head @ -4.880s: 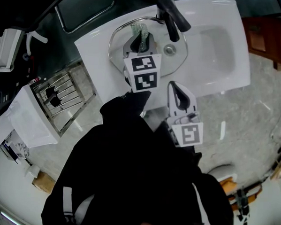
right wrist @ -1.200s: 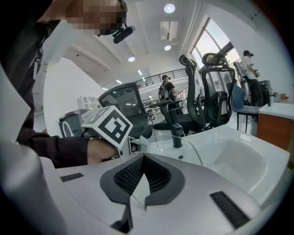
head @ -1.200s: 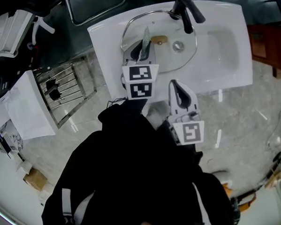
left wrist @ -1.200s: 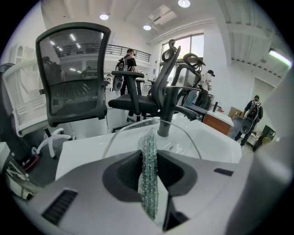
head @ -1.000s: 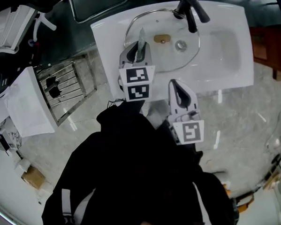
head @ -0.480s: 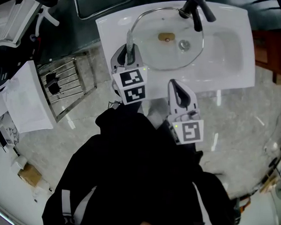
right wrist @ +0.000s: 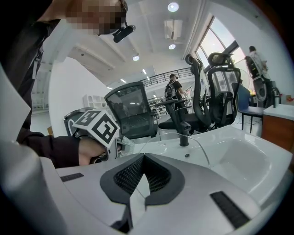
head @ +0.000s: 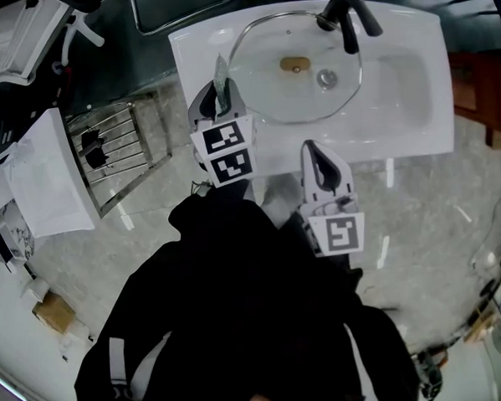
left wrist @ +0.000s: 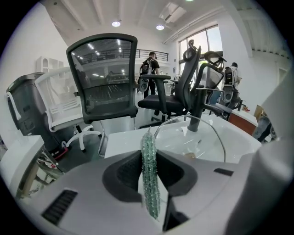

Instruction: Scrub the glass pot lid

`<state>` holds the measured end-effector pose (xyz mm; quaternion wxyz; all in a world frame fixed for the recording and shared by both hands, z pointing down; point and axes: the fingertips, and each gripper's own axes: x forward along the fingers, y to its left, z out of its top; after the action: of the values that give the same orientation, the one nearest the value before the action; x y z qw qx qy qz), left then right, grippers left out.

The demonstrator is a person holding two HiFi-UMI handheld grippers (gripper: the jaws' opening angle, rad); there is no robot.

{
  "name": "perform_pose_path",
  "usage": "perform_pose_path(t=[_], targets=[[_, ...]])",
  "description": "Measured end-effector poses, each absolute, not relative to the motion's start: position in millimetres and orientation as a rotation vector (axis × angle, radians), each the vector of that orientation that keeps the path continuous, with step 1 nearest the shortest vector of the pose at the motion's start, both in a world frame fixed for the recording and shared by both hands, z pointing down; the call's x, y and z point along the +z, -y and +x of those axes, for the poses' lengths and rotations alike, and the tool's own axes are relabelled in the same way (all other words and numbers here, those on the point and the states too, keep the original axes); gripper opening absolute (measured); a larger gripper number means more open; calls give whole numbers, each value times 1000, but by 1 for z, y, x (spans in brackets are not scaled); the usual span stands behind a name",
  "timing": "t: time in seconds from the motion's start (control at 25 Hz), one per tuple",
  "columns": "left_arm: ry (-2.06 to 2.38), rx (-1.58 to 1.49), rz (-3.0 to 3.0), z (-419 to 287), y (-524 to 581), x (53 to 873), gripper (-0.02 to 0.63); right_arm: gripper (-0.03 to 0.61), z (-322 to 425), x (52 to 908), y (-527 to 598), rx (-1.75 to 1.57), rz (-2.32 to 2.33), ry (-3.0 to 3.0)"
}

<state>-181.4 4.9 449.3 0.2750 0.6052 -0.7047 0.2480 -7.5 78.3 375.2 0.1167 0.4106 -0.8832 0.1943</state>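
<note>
You could read no words, brands or numbers; the only print was square code patterns on the white marker cube (head: 222, 152) of your left gripper (head: 216, 93) and that of your right gripper (head: 317, 161).

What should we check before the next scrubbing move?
1. Green glittery scrubbing pad clamped in the left gripper: ok.
2. Round glass pot lid lying on the white sink counter: ok.
3. Pad touching the lid: not ok, it sits just outside the lid's left rim.
4. Right gripper steadying the lid: not ok, it is shut, empty and off the lid.
5. Room under the black tap over the lid's far edge: cannot tell.
</note>
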Motion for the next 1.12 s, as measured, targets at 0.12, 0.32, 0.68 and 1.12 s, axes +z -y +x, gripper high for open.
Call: perform_pose_path(t=[0.12, 0.32, 0.68, 1.12], targets=[[1844, 672, 1620, -177, -6, 461, 80, 2, -6, 376, -78, 562, 1218, 2584], [1796, 669, 1595, -173, -2, 482, 79, 2, -3, 375, -79, 575, 1234, 2569], [1769, 659, 1635, -162, 6, 487, 80, 2, -1, 381, -81, 582, 1245, 2550], [1719, 649, 1676, -148, 18, 496, 80, 2, -5, 382, -74, 590, 1248, 2546]])
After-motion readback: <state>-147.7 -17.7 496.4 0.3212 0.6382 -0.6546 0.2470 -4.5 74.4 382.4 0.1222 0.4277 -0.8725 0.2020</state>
